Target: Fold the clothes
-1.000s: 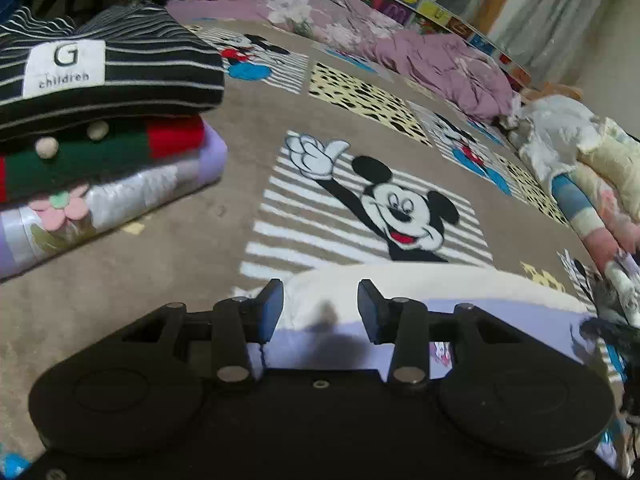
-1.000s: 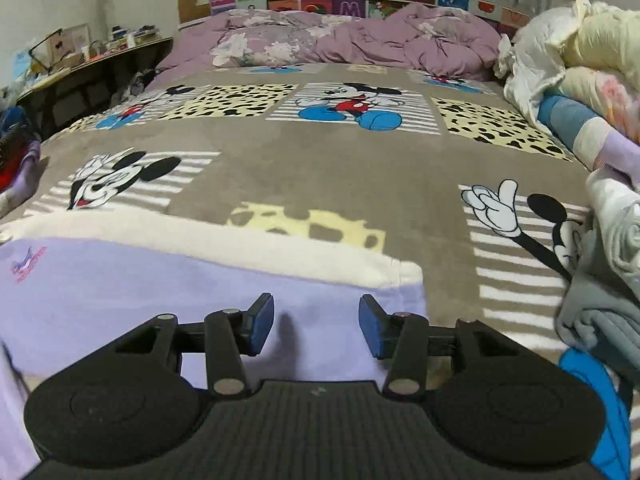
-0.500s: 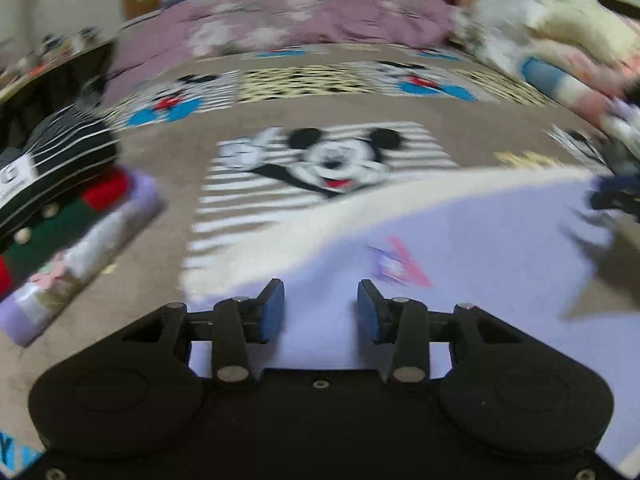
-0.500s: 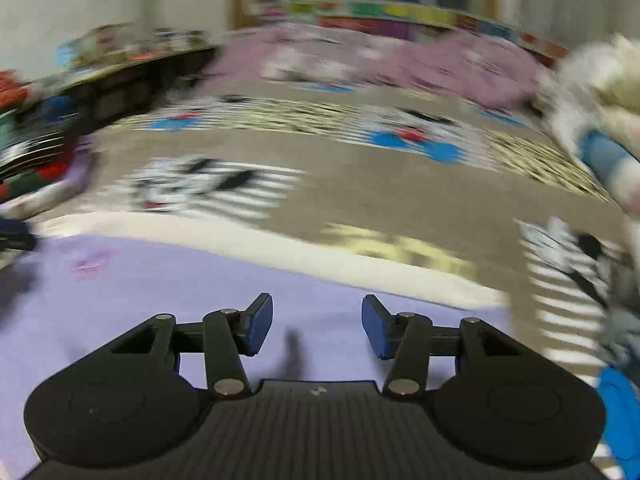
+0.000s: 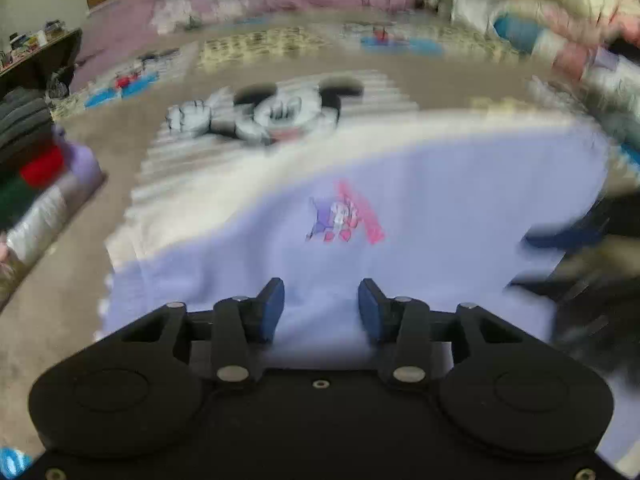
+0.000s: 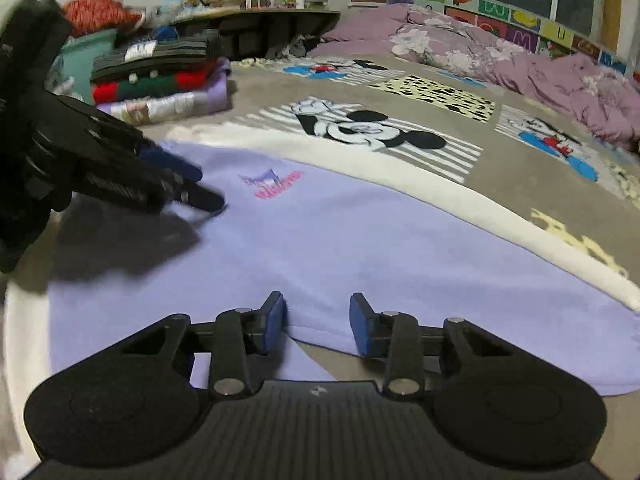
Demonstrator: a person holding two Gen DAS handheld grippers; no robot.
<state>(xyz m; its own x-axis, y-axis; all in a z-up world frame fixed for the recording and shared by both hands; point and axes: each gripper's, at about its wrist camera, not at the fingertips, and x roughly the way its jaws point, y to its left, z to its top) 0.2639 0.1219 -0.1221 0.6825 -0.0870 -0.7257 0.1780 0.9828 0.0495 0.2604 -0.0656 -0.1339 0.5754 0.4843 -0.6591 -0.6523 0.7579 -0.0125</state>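
A lilac garment with a white band along its far edge and a small pink-purple print lies flat on the Mickey Mouse blanket. It also shows in the blurred left wrist view. My left gripper is open, low over the garment's near-left part; it also appears at the left of the right wrist view. My right gripper is open over the garment's near edge, holding nothing.
A stack of folded clothes sits at the blanket's left edge, also in the left wrist view. A rumpled purple quilt lies at the far side. A pile of unfolded clothes is at the right. A cluttered shelf stands beyond.
Both grippers swung their views across the bed and now sit over the lilac garment. The left gripper moved from the garment's left end toward the print. Both stayed open.
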